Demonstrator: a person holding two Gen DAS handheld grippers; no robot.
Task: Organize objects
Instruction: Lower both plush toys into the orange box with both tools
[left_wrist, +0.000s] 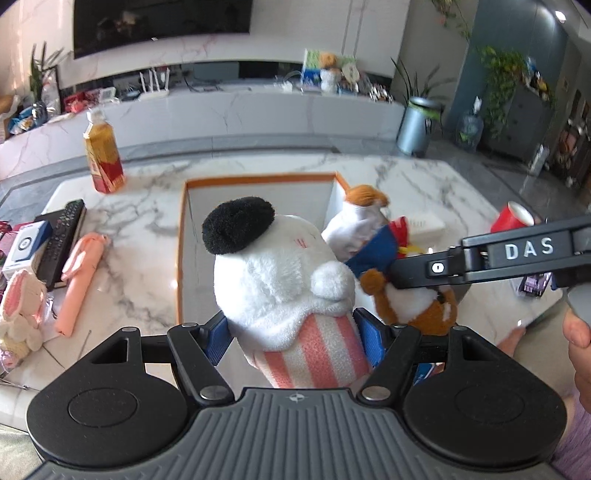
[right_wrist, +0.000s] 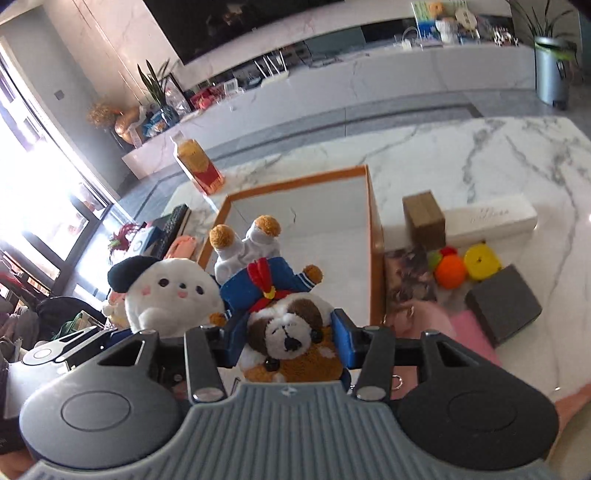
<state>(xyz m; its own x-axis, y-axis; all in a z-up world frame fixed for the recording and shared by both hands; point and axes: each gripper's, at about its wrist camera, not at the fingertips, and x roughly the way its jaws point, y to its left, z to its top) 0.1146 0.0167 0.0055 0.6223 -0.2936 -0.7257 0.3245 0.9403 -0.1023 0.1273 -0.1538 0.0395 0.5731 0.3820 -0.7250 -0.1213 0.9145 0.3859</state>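
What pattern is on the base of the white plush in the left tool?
Pink and white vertical stripes on the white plush, clearest in the left wrist view.

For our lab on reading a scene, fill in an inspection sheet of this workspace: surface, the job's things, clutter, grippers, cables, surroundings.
Surface: white marble table with grey veins.
Job's things: orange-rimmed box, open, nothing lying on its floor; white plush with black ear and pink-striped base; dog plush in blue sailor suit, head towards the camera.
Clutter: tea bottle, remote, pink umbrella, bunny toy, red cup, brown box, grey block, orange and yellow toys.
Grippers: left gripper jaws shut on the white plush; right gripper jaws shut on the dog plush.
Cables: nothing seen.
Surroundings: TV, marble console, plants, grey bin.
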